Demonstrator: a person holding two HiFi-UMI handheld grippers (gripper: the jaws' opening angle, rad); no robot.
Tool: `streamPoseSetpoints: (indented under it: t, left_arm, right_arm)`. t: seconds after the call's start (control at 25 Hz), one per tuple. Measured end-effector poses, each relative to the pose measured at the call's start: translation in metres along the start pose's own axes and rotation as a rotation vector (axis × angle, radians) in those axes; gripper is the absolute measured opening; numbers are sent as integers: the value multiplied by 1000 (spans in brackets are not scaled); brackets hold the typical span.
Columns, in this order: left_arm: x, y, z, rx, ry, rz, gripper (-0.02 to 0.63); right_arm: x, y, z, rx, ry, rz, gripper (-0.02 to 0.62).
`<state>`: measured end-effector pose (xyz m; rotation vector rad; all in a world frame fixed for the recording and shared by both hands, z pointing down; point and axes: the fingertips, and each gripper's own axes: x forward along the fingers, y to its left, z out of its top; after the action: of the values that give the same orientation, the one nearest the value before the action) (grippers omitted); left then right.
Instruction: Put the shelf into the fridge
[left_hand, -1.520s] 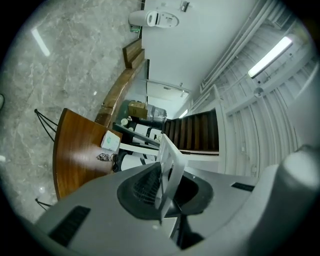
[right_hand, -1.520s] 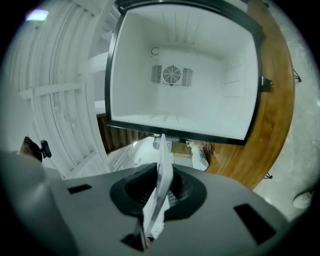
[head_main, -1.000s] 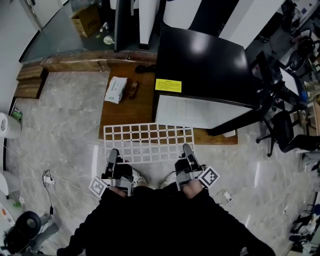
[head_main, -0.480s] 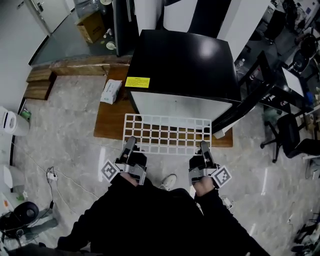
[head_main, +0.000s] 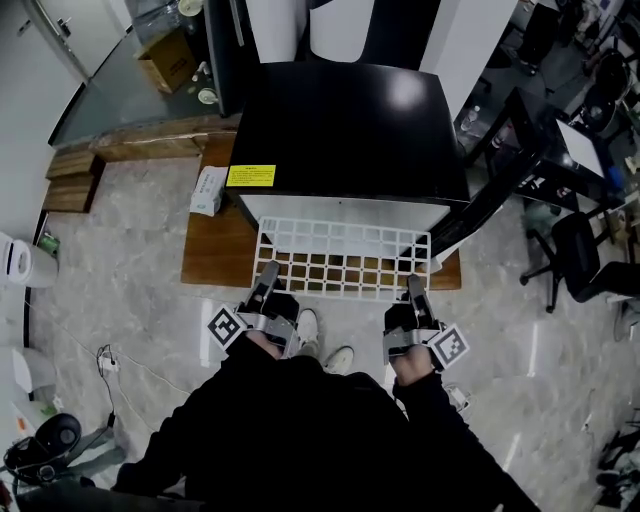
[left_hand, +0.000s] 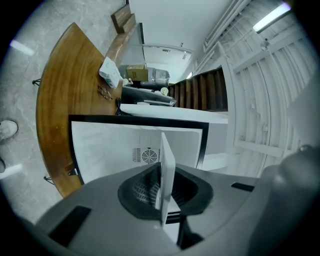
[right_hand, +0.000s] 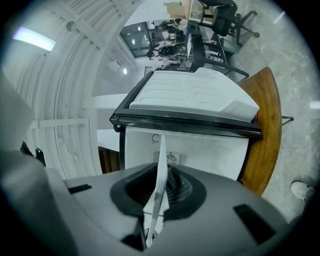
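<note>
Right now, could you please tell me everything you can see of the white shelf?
The shelf is a flat white grid of thin bars with squarish openings, plastic or coated wire by its look. It is held level, its far edge at the open fridge. The left gripper and the right gripper are each shut on its near edge, near opposite corners.

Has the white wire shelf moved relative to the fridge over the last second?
Yes. The shelf has shifted right and forward, now centred against the front of the fridge.
</note>
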<state>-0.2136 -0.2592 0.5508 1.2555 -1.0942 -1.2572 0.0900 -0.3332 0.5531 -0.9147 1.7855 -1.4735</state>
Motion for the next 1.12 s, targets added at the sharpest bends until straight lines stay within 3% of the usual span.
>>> streamPoseSetpoints:
  t: [0.52, 1.12]
  left_arm:
    - [43, 9, 9, -25, 36, 28, 31]
    - [45, 9, 7, -13, 37, 53, 31]
  right_arm:
    - [32, 0, 16, -13, -44, -13, 33]
    - [36, -1, 21, 21, -127, -23, 32]
